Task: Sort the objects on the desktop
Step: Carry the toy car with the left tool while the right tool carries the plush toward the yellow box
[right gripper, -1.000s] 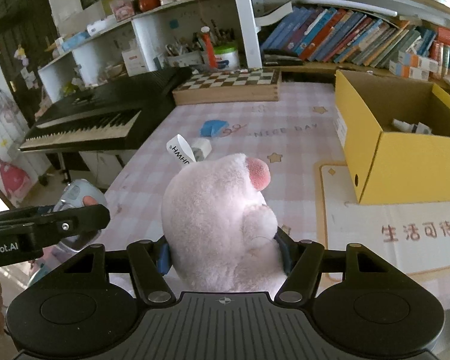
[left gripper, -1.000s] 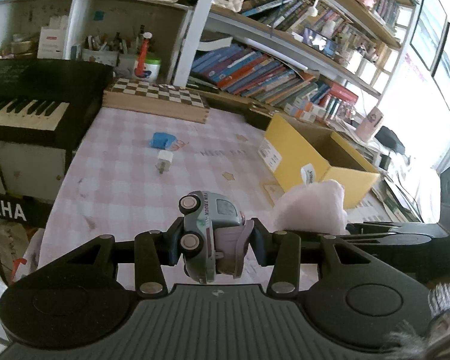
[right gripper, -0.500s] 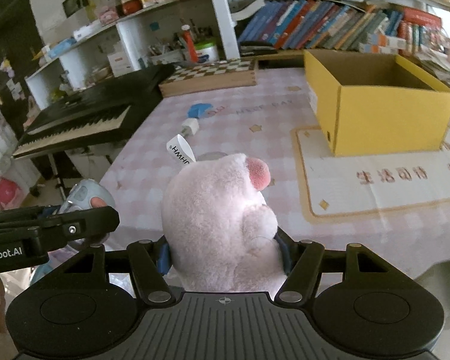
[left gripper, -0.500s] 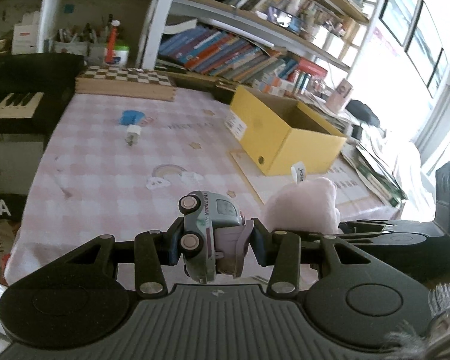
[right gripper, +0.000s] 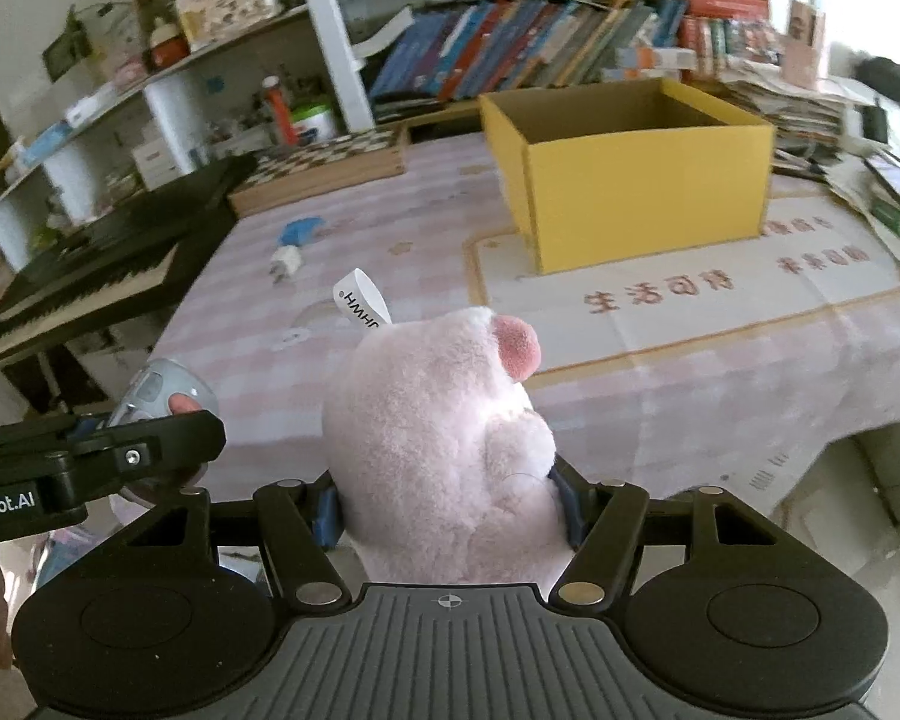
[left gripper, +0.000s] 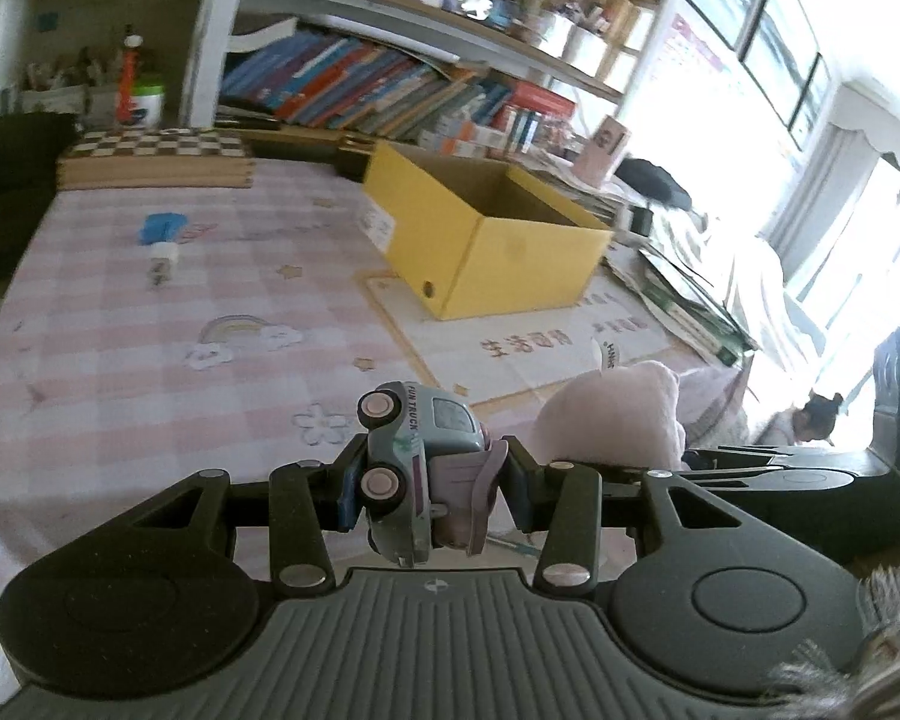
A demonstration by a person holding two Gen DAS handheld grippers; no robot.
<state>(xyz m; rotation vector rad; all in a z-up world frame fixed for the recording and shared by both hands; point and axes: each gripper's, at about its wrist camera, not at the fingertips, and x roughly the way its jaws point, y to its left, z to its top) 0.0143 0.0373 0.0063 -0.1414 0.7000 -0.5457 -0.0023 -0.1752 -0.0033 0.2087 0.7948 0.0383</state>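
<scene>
My left gripper [left gripper: 429,489] is shut on a small grey-blue toy truck [left gripper: 417,462], held on its side above the near edge of the pink checked table [left gripper: 120,324]. My right gripper [right gripper: 447,504] is shut on a pink plush toy [right gripper: 438,438] with a white tag, also off the table's near edge. The plush shows in the left wrist view [left gripper: 615,414], the truck in the right wrist view [right gripper: 162,396]. An open yellow cardboard box [left gripper: 492,240] stands on the table's far right, also in the right wrist view [right gripper: 636,174]. A blue object [left gripper: 161,227] and a white plug [left gripper: 163,255] lie at far left.
A wooden chessboard [left gripper: 156,159] lies at the table's back. A black keyboard piano [right gripper: 90,264] stands left of the table. Bookshelves [left gripper: 390,90] line the back wall. Stacked papers and books [right gripper: 870,168] crowd the right edge. A printed mat [right gripper: 690,294] lies under the box.
Both grippers have pulled back and swung right with their toys still held; the table and yellow box now look farther away and more central.
</scene>
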